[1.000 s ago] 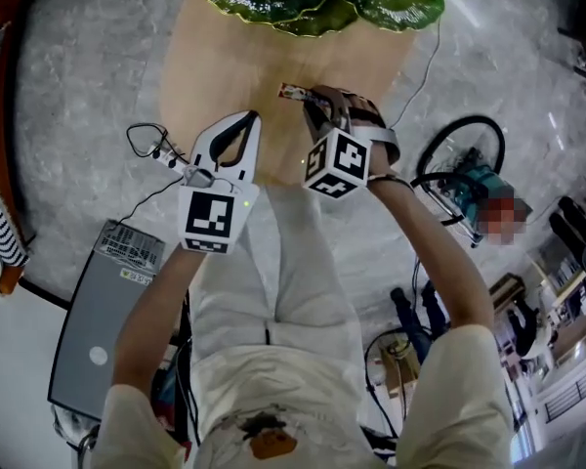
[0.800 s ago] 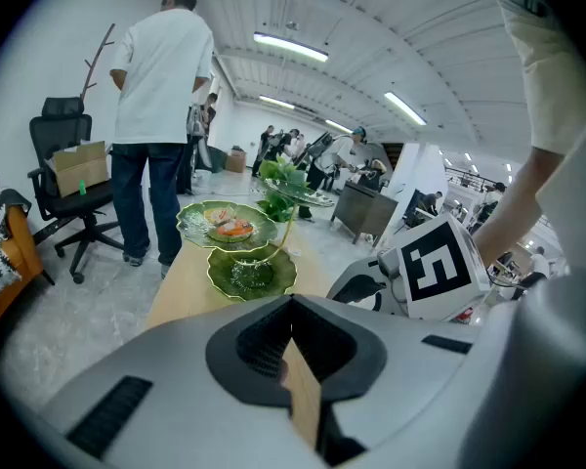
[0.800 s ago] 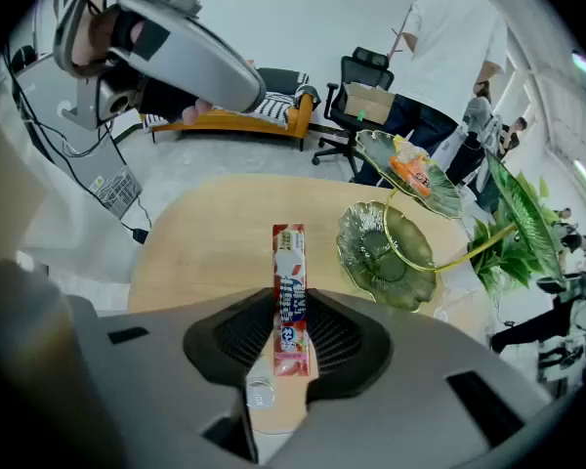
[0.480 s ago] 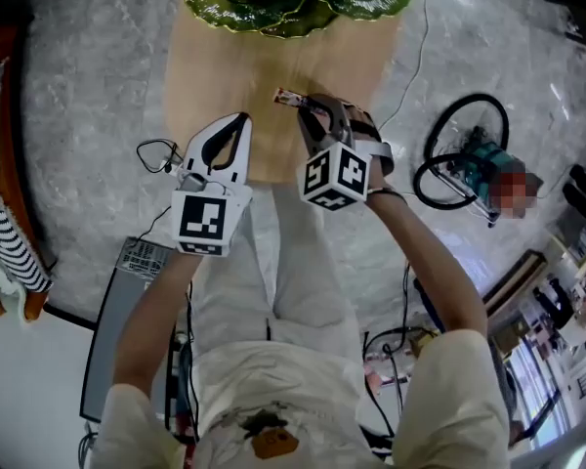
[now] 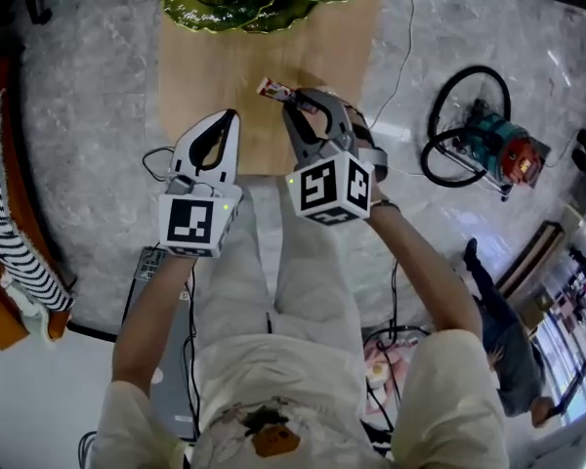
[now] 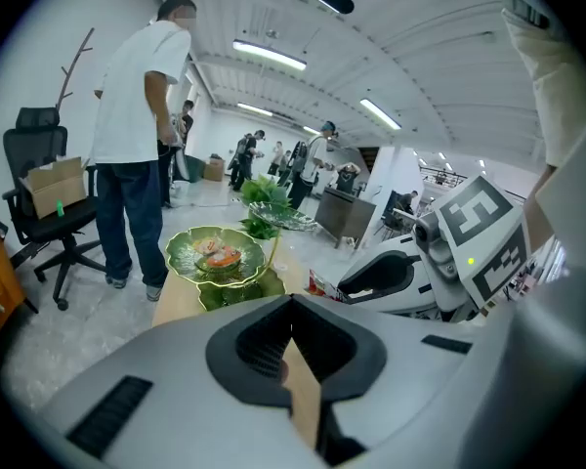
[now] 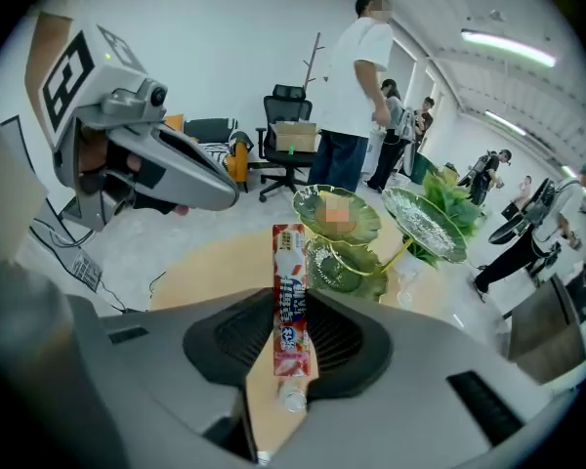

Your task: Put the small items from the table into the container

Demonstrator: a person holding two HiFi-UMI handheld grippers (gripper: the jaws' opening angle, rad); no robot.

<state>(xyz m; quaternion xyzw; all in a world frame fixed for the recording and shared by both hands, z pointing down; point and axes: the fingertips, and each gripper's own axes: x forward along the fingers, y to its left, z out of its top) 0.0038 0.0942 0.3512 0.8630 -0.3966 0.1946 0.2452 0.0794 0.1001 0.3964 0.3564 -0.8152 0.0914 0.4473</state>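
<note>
Tiered dish (image 5: 236, 8) at table's (image 5: 215, 76) far end. Candy stick (image 5: 273, 89) between right gripper's (image 5: 293, 104) jaws, over near half. Left gripper (image 5: 230, 117) just left of it (cable coil (image 5: 466, 125) on floor, right).

The floor (image 5: 78, 96) was grey, marble-patterned stone, and a wooden table (image 5: 225, 76) stood on it. The walls (image 7: 225, 37) were plain white. Long strip lights (image 6: 268, 55) ran along a white ribbed ceiling (image 6: 420, 57). A black office chair (image 6: 31, 140) with a cardboard box (image 6: 55, 186) on its seat stood by the wall, beside a bare, branch-like stand (image 6: 75, 66).
</note>
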